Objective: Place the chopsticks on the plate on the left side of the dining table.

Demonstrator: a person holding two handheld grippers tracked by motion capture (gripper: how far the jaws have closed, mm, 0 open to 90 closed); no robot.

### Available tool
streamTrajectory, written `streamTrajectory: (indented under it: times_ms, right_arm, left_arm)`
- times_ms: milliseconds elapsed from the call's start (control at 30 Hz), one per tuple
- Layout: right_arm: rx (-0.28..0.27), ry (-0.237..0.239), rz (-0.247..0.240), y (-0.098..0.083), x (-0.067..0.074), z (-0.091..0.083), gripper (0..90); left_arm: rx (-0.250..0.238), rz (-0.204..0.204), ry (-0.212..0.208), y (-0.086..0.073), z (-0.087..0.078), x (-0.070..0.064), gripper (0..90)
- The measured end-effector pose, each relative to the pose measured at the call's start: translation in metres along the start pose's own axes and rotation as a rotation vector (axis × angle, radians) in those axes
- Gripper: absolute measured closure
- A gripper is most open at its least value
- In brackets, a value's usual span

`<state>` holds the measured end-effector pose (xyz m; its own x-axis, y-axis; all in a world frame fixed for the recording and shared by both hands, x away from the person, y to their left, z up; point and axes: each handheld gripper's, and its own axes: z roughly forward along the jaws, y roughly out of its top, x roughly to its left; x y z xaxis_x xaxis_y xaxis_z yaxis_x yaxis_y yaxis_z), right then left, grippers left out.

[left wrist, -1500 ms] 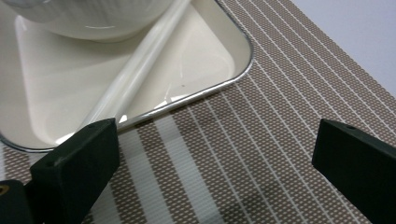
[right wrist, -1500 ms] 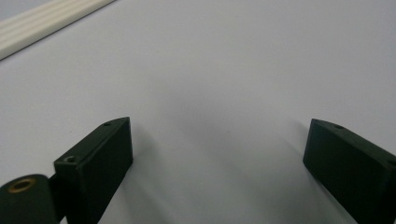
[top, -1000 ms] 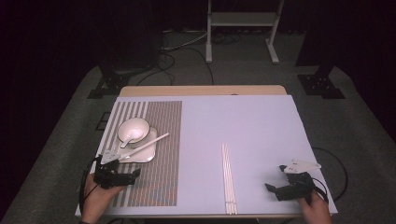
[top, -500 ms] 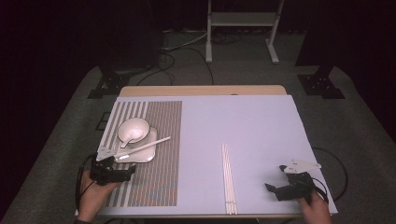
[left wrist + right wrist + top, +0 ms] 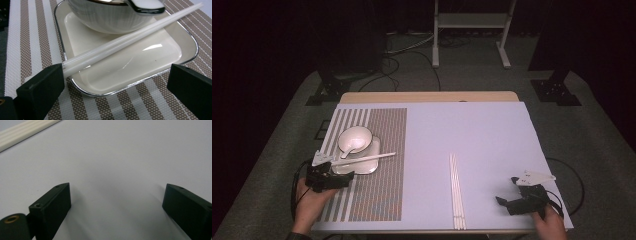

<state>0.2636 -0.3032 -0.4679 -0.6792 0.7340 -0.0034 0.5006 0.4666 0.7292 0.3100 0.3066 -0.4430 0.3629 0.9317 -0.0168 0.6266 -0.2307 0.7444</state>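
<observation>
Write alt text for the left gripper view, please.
Open hand-held gripper faces a white square plate on a striped placemat; white chopsticks lie across the plate, their near end touching one jaw. A bowl sits behind.

The high view looks forward and down on my table from above my side, taking it in whole. My left gripper view sits close over the striped mat, facing the square dish; both appear in the high view. My right gripper view skims the bare surface, catching the white sticks also seen from above.
</observation>
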Motion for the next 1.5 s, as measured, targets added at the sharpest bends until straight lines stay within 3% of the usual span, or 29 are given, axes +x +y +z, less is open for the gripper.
streamTrajectory:
  times_ms: [500, 700, 900, 1000, 1100, 1267, 1367, 1500]
  right_arm:
    - [0.000, 0.000, 0.000, 0.000, 0.000, 0.000, 6.8]
    - [0.000, 0.000, 0.000, 0.000, 0.000, 0.000, 6.8]
    - [0.000, 0.000, 0.000, 0.000, 0.000, 0.000, 6.8]
    - [0.000, 0.000, 0.000, 0.000, 0.000, 0.000, 6.8]
    - [0.000, 0.000, 0.000, 0.000, 0.000, 0.000, 6.8]
    - [0.000, 0.000, 0.000, 0.000, 0.000, 0.000, 6.8]
    - [0.000, 0.000, -0.001, 0.000, 0.000, 0.000, 6.8]
    - [0.000, 0.000, 0.000, 0.000, 0.000, 0.000, 6.8]
  left_arm:
    - [0.004, -0.017, 0.007, 0.002, 0.006, 0.009, 0.1]
    - [-0.006, -0.022, 0.004, 0.003, -0.005, 0.011, 0.1]
    - [-0.029, -0.043, 0.044, 0.002, -0.020, 0.022, 5.6]
    - [-0.043, -0.052, 0.074, 0.000, -0.025, 0.026, 14.1]
    - [-0.052, -0.062, 0.131, -0.002, -0.031, 0.030, 29.9]
    - [-0.063, -0.119, 0.154, -0.005, -0.037, 0.042, 66.2]
    - [-0.061, -0.139, 0.166, -0.007, -0.040, 0.048, 82.4]
    - [-0.036, -0.147, 0.188, -0.009, -0.039, 0.055, 90.0]
